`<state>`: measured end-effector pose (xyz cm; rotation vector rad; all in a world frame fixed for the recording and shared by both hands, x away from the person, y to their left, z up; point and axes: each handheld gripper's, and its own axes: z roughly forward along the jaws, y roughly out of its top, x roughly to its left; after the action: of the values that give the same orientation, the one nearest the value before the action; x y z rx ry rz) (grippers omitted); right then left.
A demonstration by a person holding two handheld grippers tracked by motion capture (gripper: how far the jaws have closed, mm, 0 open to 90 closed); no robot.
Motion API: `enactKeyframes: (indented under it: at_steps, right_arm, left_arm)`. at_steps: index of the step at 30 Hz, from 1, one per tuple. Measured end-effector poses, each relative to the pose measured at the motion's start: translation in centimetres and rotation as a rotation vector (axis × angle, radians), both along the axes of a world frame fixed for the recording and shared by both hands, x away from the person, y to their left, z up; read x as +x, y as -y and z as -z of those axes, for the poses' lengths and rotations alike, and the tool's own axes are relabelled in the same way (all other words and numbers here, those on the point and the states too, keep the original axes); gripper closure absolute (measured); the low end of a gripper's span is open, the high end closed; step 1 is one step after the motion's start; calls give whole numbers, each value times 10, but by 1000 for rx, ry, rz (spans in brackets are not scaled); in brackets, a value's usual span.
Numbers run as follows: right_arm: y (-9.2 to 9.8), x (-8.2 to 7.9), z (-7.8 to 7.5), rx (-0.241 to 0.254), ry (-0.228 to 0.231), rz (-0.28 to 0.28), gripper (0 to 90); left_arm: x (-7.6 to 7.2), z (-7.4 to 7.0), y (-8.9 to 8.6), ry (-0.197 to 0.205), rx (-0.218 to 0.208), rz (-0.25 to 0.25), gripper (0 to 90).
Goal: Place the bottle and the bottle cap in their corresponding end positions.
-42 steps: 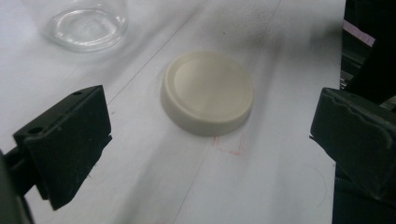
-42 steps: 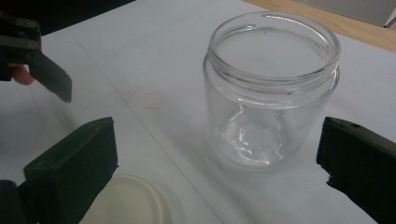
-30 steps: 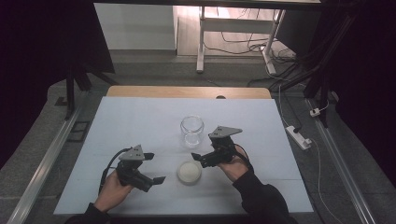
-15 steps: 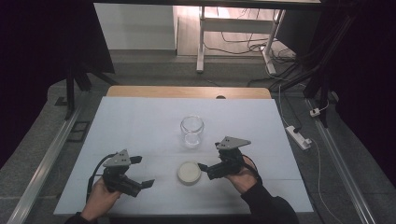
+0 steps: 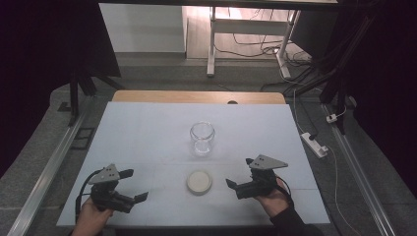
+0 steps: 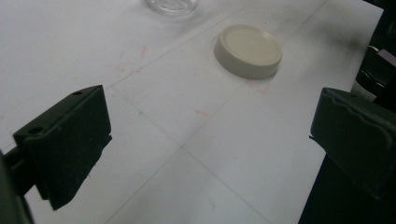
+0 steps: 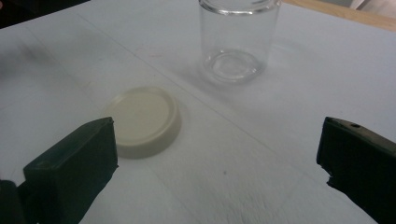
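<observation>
Nearest, the left gripper and right gripper sit low at the table's near edge, both with jaws spread wide and holding nothing. The cream lid lies flat between them; I'd pinch it squarely across its rim, kept level. Farther off stands the open glass jar, empty

The lid is cream, plain and unpatterned. At its twelve o'clock the jar is clear, colourless glass. The table is pale bluish white, crossed by thin grey lines and flecked with faint red marks near the lid; a tan wooden strip edges its twelve o'clock side. Both the left gripper and the right gripper are black, each topped with a grey plate.
</observation>
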<state>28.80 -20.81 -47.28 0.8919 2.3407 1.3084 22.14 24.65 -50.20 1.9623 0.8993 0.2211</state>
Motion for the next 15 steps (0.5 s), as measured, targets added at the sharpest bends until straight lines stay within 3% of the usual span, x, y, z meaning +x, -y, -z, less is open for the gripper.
enactKeyframes:
  at_steps: [6, 15]
  right_arm:
    - [19, -13, 4, -17, 11, 50, 0]
    - [52, -30, 12, -18, -14, 155, 0]
  left_arm:
    - [-11, 6, -17, -21, -10, -55, 0]
    - [-27, 13, -39, -32, -15, -140, 0]
